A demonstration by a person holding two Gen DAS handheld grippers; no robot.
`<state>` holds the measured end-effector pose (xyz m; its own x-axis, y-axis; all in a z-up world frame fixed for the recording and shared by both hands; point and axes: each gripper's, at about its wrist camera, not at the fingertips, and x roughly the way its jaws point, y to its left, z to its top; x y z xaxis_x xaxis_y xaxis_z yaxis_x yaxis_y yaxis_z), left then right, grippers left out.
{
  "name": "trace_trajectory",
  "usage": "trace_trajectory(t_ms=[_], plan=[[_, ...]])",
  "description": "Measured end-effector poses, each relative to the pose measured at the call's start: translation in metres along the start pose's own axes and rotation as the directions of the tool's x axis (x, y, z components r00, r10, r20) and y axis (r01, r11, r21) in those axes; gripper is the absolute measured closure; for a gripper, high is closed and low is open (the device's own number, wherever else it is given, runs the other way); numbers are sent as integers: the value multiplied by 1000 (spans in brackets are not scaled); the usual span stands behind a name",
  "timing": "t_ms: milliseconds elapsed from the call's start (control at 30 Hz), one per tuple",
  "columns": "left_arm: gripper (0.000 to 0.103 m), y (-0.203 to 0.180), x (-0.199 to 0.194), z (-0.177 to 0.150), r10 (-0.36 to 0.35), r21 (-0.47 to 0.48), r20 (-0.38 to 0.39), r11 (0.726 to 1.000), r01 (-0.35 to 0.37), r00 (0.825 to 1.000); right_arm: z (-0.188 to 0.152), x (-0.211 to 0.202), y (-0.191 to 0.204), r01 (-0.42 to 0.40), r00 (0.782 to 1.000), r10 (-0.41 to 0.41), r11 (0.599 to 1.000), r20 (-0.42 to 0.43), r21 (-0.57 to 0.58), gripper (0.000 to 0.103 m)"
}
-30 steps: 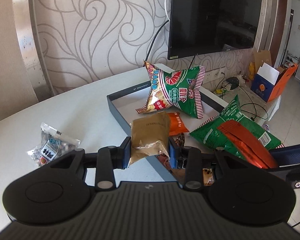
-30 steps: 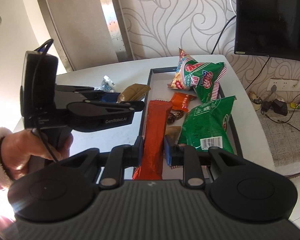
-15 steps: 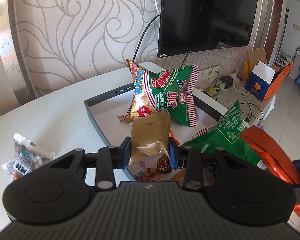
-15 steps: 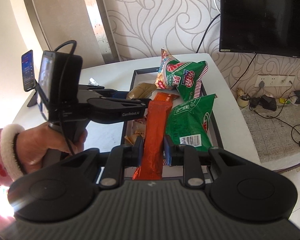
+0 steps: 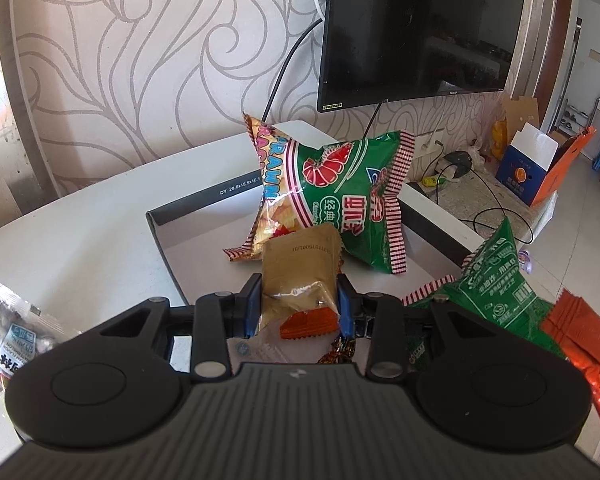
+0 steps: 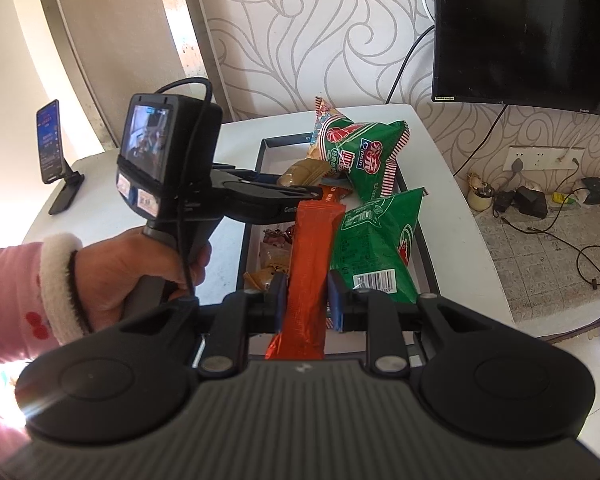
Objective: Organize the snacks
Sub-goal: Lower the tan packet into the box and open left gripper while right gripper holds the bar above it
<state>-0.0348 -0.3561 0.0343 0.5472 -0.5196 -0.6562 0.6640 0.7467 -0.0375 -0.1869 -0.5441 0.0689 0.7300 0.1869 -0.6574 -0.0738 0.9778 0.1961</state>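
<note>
My left gripper [image 5: 298, 306] is shut on a brown snack packet [image 5: 298, 268] and holds it over the dark-rimmed tray [image 5: 188, 210], near a green prawn-cracker bag [image 5: 340, 200]. It also shows in the right wrist view [image 6: 260, 188]. My right gripper [image 6: 308, 300] is shut on a long orange packet [image 6: 312, 256], held over the tray [image 6: 428, 256] beside a second green bag [image 6: 374, 252]. Small orange and brown packets [image 5: 310, 322] lie in the tray under the left gripper.
A clear bag of wrapped sweets [image 5: 14, 336] lies on the white table [image 5: 80, 240] left of the tray. A phone on a stand [image 6: 54, 156] is at the table's far left. A TV [image 5: 420, 28] hangs on the wall behind. Cables and boxes lie on the floor at right.
My left gripper has carried the brown packet forward and right, over the tray toward the prawn bag. My right gripper has moved forward with the orange packet over the tray.
</note>
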Motion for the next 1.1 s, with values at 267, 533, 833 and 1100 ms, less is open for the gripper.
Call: trace_trajectory(t_ms=[267, 533, 833, 1100], plan=[[60, -8, 11, 3, 5, 12, -4, 1000, -5, 1000, 0, -3, 2, 2, 1000, -2, 1000, 4, -2, 79], [59, -13, 18, 6, 8, 22, -7, 1000, -8, 1000, -1, -4, 1, 10, 1000, -10, 1000, 4, 4, 79], [36, -13, 12, 8, 29, 22, 5, 999, -29, 1000, 0, -2, 2, 6, 1000, -6, 1000, 3, 0, 78], [32, -9, 1, 7, 37, -3, -5, 999, -37, 999, 1, -1, 1, -6, 1000, 6, 1000, -3, 0, 78]])
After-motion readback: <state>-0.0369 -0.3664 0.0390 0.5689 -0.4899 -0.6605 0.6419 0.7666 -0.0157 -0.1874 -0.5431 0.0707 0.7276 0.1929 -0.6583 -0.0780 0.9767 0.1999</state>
